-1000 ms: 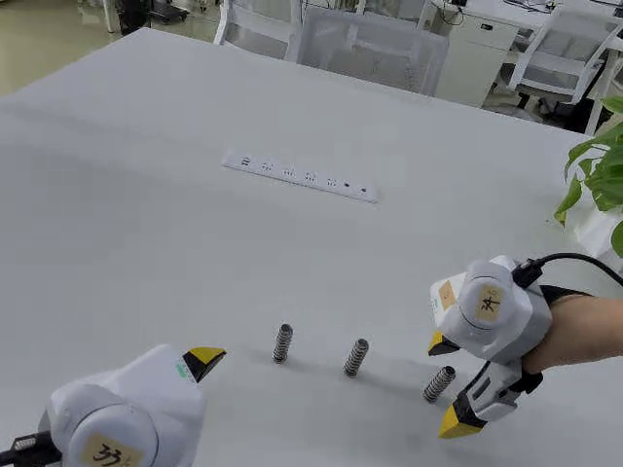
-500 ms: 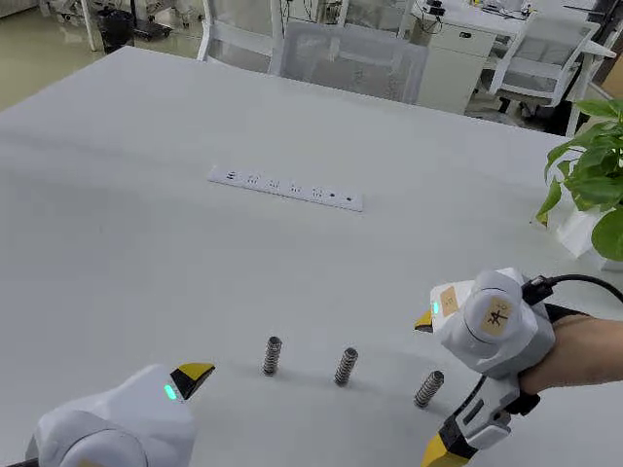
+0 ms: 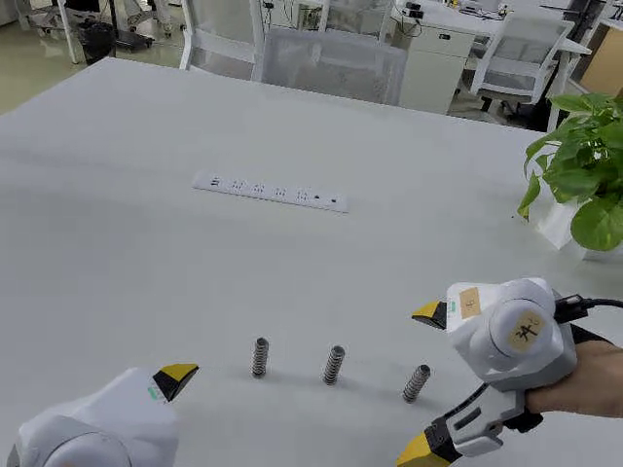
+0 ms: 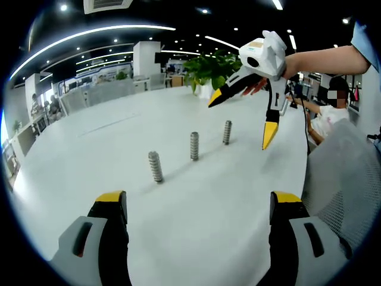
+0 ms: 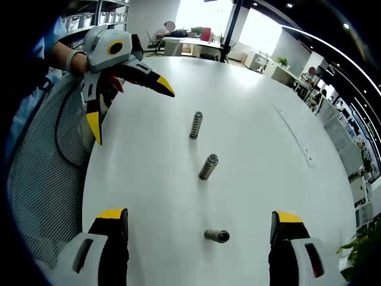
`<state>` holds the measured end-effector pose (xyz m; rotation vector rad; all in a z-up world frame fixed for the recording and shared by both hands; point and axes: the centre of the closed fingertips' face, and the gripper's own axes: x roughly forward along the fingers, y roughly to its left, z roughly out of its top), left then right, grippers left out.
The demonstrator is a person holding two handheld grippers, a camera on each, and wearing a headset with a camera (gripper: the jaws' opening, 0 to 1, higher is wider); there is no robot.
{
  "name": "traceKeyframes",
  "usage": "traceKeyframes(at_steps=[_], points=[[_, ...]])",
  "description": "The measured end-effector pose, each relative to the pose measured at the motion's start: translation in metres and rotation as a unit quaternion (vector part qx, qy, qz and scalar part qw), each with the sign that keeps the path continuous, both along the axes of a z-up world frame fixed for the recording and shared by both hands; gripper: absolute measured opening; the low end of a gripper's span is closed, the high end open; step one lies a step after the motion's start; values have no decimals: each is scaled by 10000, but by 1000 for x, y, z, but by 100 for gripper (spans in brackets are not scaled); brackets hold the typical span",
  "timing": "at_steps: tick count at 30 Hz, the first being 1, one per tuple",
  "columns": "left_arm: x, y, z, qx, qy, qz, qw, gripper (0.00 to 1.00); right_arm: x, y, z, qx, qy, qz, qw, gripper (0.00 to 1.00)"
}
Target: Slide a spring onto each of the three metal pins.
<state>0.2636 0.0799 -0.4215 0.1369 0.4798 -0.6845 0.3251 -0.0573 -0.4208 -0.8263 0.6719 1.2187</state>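
Note:
Three coiled metal springs stand upright in a row on the white table [image 3: 146,243]: left spring [image 3: 260,357], middle spring [image 3: 334,365], right spring [image 3: 417,382]. Each covers its pin, so the pins are hidden. My right gripper [image 3: 421,382] hovers open over the right spring, its yellow tips far apart and touching nothing. My left gripper [image 3: 156,399] sits open at the lower left, short of the left spring. The left gripper view looks past its own empty jaws [image 4: 198,202] to the springs [image 4: 194,146] and the right gripper [image 4: 242,119]. The right gripper view shows the row [image 5: 208,166] lengthwise, with the left gripper [image 5: 131,112] beyond.
A white power strip [image 3: 270,193] lies flat across the middle of the table. A potted green plant [image 3: 574,185] stands at the right edge. Mesh office chairs [image 3: 331,63] line the far side. A wide stretch of bare tabletop separates the springs from the strip.
My right gripper has drawn back from the right spring toward me, its tips now spread wider around it. The springs stay put. The head camera has tilted up.

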Motion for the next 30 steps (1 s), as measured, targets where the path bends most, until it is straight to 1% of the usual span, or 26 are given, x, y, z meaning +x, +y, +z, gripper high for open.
traceKeyframes(at_steps=[2,5,7,8,10,11,12,13,14,15,17,19,22,23,24,25,26,27,28,29,30], points=[[0,0,1,-12,-7,9,10000,99,-4,0,3,130,4,-95,9999,99],[2,2,5,-121,-75,75,9999,99,-13,-2,6,307,20,-252,9992,99],[3,4,6,-122,-104,124,9998,98,-15,-4,8,403,-52,-405,9984,99],[5,5,7,-81,-153,155,9997,96,-15,-4,13,602,-123,-590,9964,99],[7,6,9,-72,-223,184,9996,96,-19,-5,20,915,-132,-837,9922,99],[8,5,10,-91,-229,193,9995,97,-21,-8,24,1089,-195,-1003,9888,99],[8,5,9,-111,-213,201,9995,97,-23,-13,24,1096,-197,-1110,9876,99],[7,5,8,-102,-190,204,9996,97,-24,-19,23,1115,-237,-1290,9851,99],[7,5,7,-75,-190,203,9996,97,-25,-21,24,1162,-279,-1379,9832,99],[7,5,7,-66,-198,202,9996,97,-26,-23,26,1292,-283,-1522,9795,99],[8,6,7,-94,-174,210,9996,97,-29,-26,27,1448,-251,-1716,9742,99],[8,7,6,-66,-154,218,9996,97,-33,-30,25,1478,-212,-1829,9717,99],[8,8,6,-104,-145,264,9995,97,-37,-35,23,1518,-271,-1959,9684,99],[8,9,7,-101,-146,284,9994,97,-39,-38,23,1566,-277,-2081,9651,99],[9,10,6,-100,-146,301,9994,97,-40,-40,23,1611,-281,-2141,9630,99],[9,11,6,-109,-132,326,9993,97,-41,-43,22,1614,-278,-2188,9619,99],[9,12,5,-120,-115,363,9992,97,-41,-47,21,1641,-320,-2293,9589,99],[10,13,5,-125,-104,384,9991,97,-42,-50,20,1636,-355,-2331,9579,99],[10,14,5,-130,-97,410,9990,97,-41,-56,19,1602,-436,-2441,9554,99],[10,15,4,-130,-92,422,9990,97,-37,-63,20,1565,-600,-2611,9507,100],[10,15,5,-130,-102,435,9989,97,-32,-73,23,1515,-897,-2790,9440,100]])
